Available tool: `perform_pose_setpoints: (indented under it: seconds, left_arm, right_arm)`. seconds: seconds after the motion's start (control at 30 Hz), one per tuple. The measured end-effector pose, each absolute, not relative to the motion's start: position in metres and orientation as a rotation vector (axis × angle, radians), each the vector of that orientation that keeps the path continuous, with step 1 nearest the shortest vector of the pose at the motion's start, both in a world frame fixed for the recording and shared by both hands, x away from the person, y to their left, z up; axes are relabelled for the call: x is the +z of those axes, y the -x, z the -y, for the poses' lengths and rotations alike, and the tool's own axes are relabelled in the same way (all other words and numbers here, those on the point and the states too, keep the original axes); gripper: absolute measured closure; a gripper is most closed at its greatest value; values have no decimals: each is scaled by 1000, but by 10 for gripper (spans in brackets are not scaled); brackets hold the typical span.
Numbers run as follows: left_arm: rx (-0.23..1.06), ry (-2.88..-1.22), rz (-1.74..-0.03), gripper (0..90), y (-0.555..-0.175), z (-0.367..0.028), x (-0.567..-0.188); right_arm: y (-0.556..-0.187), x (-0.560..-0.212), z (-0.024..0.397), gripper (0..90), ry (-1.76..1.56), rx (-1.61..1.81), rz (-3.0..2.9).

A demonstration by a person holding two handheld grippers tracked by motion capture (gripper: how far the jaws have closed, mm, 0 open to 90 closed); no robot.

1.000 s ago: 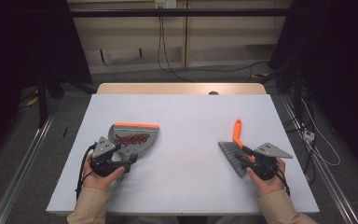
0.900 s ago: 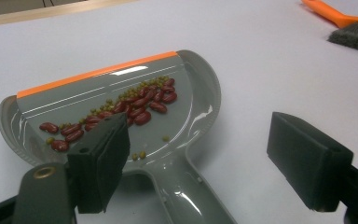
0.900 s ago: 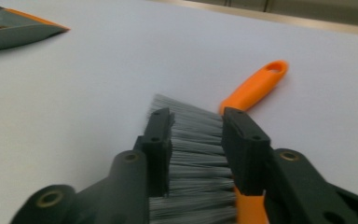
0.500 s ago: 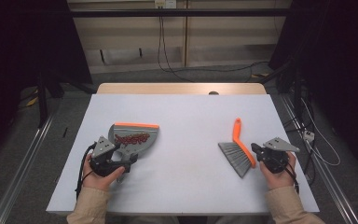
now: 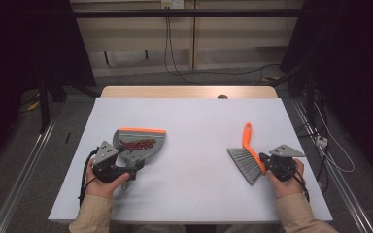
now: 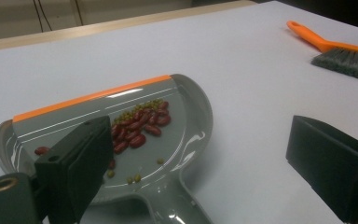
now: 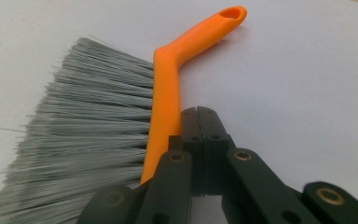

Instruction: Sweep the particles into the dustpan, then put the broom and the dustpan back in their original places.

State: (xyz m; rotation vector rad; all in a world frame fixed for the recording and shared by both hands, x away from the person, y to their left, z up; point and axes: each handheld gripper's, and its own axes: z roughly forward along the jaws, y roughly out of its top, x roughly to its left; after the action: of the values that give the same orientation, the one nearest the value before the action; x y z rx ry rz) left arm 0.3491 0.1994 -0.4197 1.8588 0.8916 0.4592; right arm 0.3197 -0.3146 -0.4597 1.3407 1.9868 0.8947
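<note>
Two grippers rest low on the table (image 5: 199, 116); the left gripper (image 6: 200, 158), its jaws just opened wide, straddles the handle of the dustpan (image 6: 121, 140) holding swept beans (image 6: 137, 126); the right gripper (image 7: 198, 116), pressed together empty, touches the brush (image 7: 165, 107); sweeping looks finished; next, both withdraw.

Table (image 5: 189, 121) is lit evenly from above, pretty bright, while everything around the table drops off to near black at the sides. Shadows are soft and short, just a faint one under the dustpan (image 6: 186, 121) on the side toward the camera. The dustpan's glossy tray picks up white glare streaks near its orange lip. High view is sharp enough but a bit grainy. Up close, the left gripper (image 6: 205, 163) jaws are soft and out of focus, and the brush (image 7: 98, 140) bristles blur toward the frame's edge.
</note>
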Motion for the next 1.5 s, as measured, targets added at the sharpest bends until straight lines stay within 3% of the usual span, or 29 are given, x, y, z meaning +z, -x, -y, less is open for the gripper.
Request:
perform_pose_setpoints:
  seconds: [0.43, 0.7, 0.93, 1.23, 1.5]
  left_arm:
    - [473, -1865, -906, 75, -347, -207, -422]
    - [464, -1841, -902, 75, -347, -206, -421]
    - [460, -1832, -895, 75, -346, -206, -421]
    - [463, -1825, -885, 75, -344, -209, -418]
    - [437, -1811, -871, 67, -344, -213, -420]
  right_arm:
    - [-316, -456, 308, 900, -1348, 1015, -1979]
    - [-312, -448, 310, 699, -1360, 1223, -1898]
    - [-311, -444, 305, 416, -1366, 1355, -1862]
    - [-311, -442, 299, 273, -1333, 1392, -1870]
    - [-312, -439, 296, 213, -1301, 1418, -1878]
